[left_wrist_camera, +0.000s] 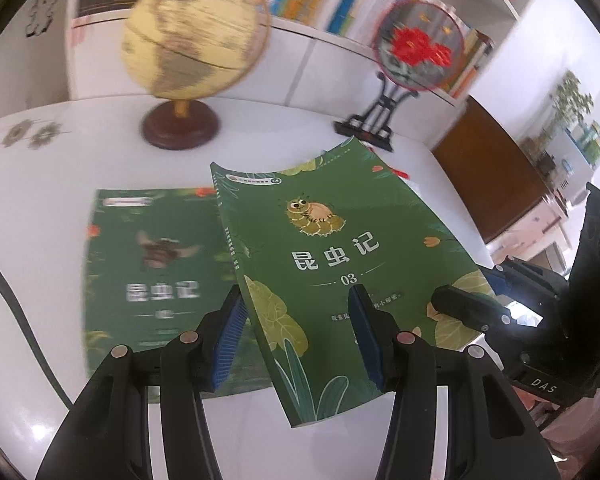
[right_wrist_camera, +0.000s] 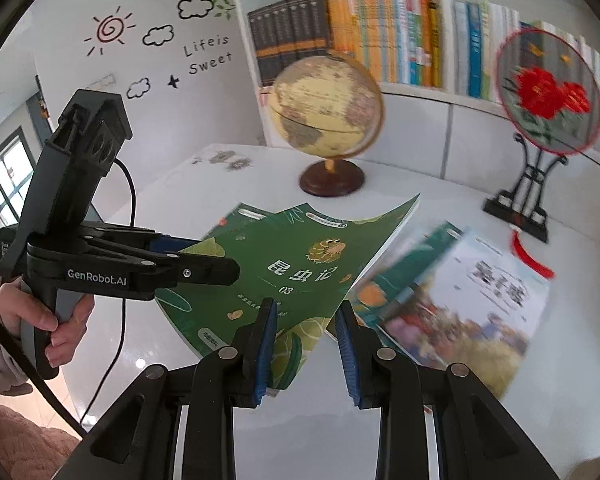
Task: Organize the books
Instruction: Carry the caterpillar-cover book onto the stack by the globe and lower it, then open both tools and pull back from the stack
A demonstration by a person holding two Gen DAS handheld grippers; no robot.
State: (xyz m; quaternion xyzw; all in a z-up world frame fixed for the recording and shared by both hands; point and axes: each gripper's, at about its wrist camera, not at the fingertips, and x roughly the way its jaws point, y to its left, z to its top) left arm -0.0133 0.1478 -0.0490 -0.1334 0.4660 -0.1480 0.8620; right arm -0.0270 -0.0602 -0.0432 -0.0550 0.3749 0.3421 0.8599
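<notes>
A green book (left_wrist_camera: 380,208) marked 03, with a cartoon caterpillar on its cover, hangs tilted above the white table (left_wrist_camera: 32,208). My left gripper (left_wrist_camera: 296,300) is shut on its lower left corner, one blue pad over the cover and one behind the spine. My right gripper (left_wrist_camera: 460,286) is clamped on the right edge. In the right wrist view the same book (right_wrist_camera: 300,248) runs between the right gripper (right_wrist_camera: 305,308) fingers, and the left gripper (right_wrist_camera: 216,258) bites its left edge. A second green book (left_wrist_camera: 148,272) lies flat on the table.
A globe (left_wrist_camera: 192,36) and a round red-flower fan on a black stand (left_wrist_camera: 420,44) stand at the table's back. Behind them is a white bookshelf (right_wrist_camera: 380,40) packed with books. A white picture book (right_wrist_camera: 472,300) lies over another green one (right_wrist_camera: 404,264). A hand (right_wrist_camera: 60,320) holds the left gripper's handle.
</notes>
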